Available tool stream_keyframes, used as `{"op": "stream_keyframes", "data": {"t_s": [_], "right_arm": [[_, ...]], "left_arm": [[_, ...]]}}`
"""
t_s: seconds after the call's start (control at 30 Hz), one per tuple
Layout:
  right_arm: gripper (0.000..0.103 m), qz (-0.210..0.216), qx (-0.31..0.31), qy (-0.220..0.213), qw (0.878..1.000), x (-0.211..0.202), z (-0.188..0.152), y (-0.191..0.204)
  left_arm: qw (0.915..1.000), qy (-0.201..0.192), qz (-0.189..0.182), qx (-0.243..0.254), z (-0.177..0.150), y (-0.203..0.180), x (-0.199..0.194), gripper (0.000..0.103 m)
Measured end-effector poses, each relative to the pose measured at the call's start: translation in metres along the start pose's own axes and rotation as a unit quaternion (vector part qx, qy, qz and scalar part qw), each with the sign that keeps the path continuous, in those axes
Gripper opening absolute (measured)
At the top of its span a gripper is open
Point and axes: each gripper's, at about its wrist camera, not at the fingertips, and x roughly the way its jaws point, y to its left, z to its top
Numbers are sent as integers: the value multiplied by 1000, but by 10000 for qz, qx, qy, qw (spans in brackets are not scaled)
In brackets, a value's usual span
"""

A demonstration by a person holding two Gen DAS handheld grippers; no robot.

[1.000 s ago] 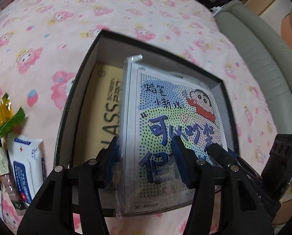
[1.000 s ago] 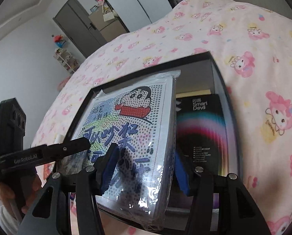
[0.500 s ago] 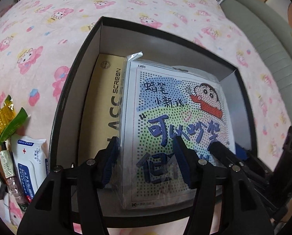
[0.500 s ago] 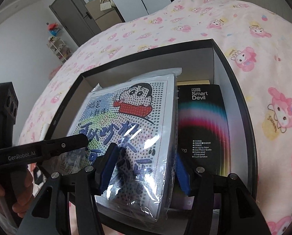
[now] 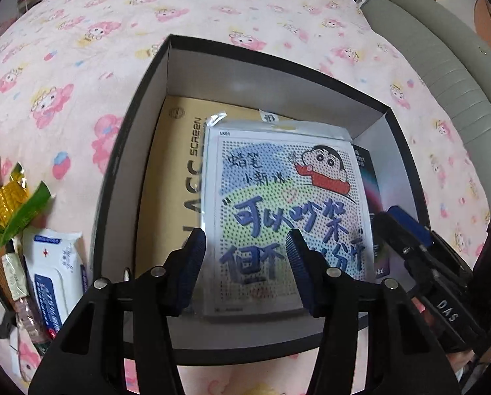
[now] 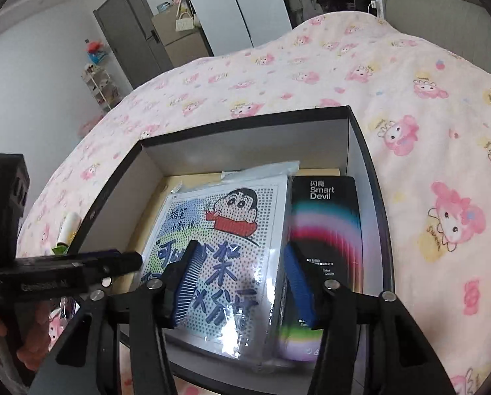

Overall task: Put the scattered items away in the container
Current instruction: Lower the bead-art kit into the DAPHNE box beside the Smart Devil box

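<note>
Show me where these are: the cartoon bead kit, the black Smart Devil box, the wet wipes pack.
cartoon bead kit (image 5: 288,197), left wrist view, its printed front.
black Smart Devil box (image 6: 326,217), right wrist view, its top face.
wet wipes pack (image 5: 56,263), left wrist view, its front.

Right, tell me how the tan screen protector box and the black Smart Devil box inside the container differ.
The tan box lies along the container's left wall as the left wrist camera sees it; the black Smart Devil box lies along the opposite wall. The tan box is plain with dark lettering; the black one carries a rainbow arc. Both lie flat on the floor of the container, each partly covered by the cartoon bead kit.
</note>
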Motion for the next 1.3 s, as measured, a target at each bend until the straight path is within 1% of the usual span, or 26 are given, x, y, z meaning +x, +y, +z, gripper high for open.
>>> {"op": "stream_keyframes", "data": {"t_s": [0.07, 0.13, 0.2, 0.3, 0.4, 0.43, 0.5, 0.57, 0.6, 0.7, 0.8, 0.87, 0.9, 1.0, 1.2, 1.3], "right_arm": [[43, -61, -67, 175, 9998, 8, -3, 2], [43, -167, -119, 350, 9992, 18, -2, 9], [43, -367, -122, 525, 9979, 27, -4, 12], [43, -464, -45, 720, 9963, 36, -7, 12], [45, -409, -40, 711, 9966, 35, -6, 14], [45, -290, -16, 711, 9970, 35, -6, 14], [45, 96, -45, 766, 9970, 37, -7, 16], [45, 409, -264, 830, 9954, 38, -10, 24], [45, 410, -319, 831, 9952, 37, -10, 27], [45, 141, -189, 686, 9974, 32, -7, 22], [45, -181, 67, 459, 9988, 24, -3, 9], [45, -221, 188, 417, 9987, 22, -1, 3], [45, -169, 211, 439, 9987, 22, -1, 2], [45, -204, 132, 532, 9983, 24, -3, 6], [45, -248, 72, 812, 9964, 35, -5, 6], [45, -286, 44, 897, 9955, 38, -3, 7]], "left_arm": [[10000, 40, 56, -29, 2, -1, 3, 50], [9999, 65, 123, -27, 5, -2, 7, 50], [9997, 150, 204, -63, 5, -2, 11, 50], [9991, 282, 302, -73, 3, -2, 16, 50], [9986, 367, 378, 52, 0, -2, 17, 46], [9984, 401, 398, 68, -1, -2, 17, 45], [9981, 439, 424, 75, -2, -2, 17, 45], [9982, 414, 427, 106, -2, -3, 15, 45], [9982, 397, 422, 128, -2, -4, 14, 45], [9983, 347, 431, 173, 1, -5, 13, 45], [9979, 311, 509, 249, 12, -8, 17, 45], [9977, 267, 560, 276, 21, -13, 20, 45], [9978, 242, 556, 254, 27, -15, 23, 45], [9983, 240, 501, 156, 48, -24, 32, 45], [9961, 331, 810, -121, 90, -31, 67, 45], [9933, 449, 1047, -179, 102, -29, 84, 45]]}}
